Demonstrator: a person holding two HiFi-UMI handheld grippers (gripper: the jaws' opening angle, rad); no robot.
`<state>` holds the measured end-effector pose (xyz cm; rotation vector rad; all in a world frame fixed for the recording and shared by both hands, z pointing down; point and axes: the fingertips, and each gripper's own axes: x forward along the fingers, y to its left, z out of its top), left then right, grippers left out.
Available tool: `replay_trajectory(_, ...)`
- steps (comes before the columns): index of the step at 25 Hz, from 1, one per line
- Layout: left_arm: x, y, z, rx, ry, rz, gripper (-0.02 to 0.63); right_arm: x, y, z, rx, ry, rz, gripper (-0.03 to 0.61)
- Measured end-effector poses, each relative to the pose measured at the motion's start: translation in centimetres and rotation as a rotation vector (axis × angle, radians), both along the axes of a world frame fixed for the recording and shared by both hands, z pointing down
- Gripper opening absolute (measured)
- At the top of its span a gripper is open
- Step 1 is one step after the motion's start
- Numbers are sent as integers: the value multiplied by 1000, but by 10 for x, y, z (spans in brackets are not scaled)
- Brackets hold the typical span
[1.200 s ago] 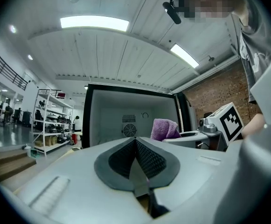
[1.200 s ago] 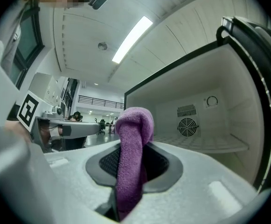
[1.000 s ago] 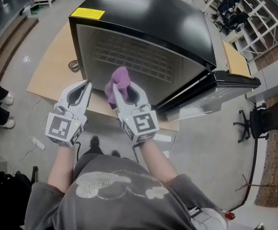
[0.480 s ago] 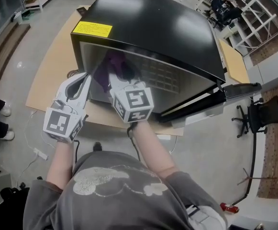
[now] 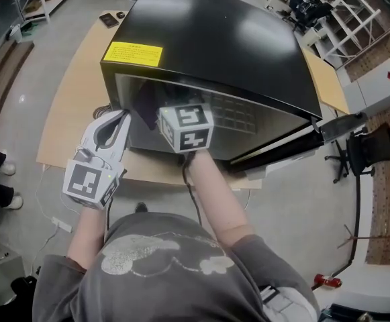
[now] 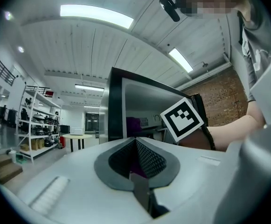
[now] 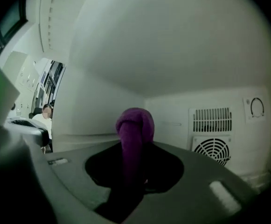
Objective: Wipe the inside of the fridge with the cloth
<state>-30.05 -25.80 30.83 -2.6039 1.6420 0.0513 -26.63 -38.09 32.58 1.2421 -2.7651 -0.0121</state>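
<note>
A black mini fridge sits on a wooden board, its door swung open to the right. My right gripper is inside the white cavity, shut on a purple cloth that bunches up above its fingers. From the head view only its marker cube and the forearm show at the opening; the cloth is lost in the dark interior. My left gripper is shut with nothing in it, just outside the fridge's left front edge. The left gripper view catches the cloth inside the fridge.
Two vent grilles and a dial are on the fridge's back wall. The wooden board lies on a grey floor. An office chair stands right of the door. A yellow label marks the top.
My right gripper has pushed forward with the cloth from in front of the opening into the fridge. The left gripper has stayed outside at the left edge.
</note>
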Motion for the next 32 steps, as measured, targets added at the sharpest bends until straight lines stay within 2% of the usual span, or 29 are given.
replay_trajectory(5, 1, 0, 1, -1, 1, 39, 18, -11, -6, 7, -44, 37, 8, 78)
replay_trajectory(13, 2, 2, 5, -7, -10, 72, 18, -32, 21, 0, 10, 24, -98, 78)
replay_trajectory(18, 2, 2, 9, -17, -22, 33, 18, -34, 56, -8, 29, -20, -174, 78)
replay_trajectory(26, 5, 11, 10, -32, -30, -58, 18, -26, 111, -21, 33, -68, -351, 78)
replay_trajectory(29, 9, 14, 8, -24, -46, -75, 18, -19, 113, -24, 39, -82, -345, 78)
replay_trajectory(32, 13, 14, 4, -14, -54, -92, 18, -16, 103, -17, 38, -44, -308, 78)
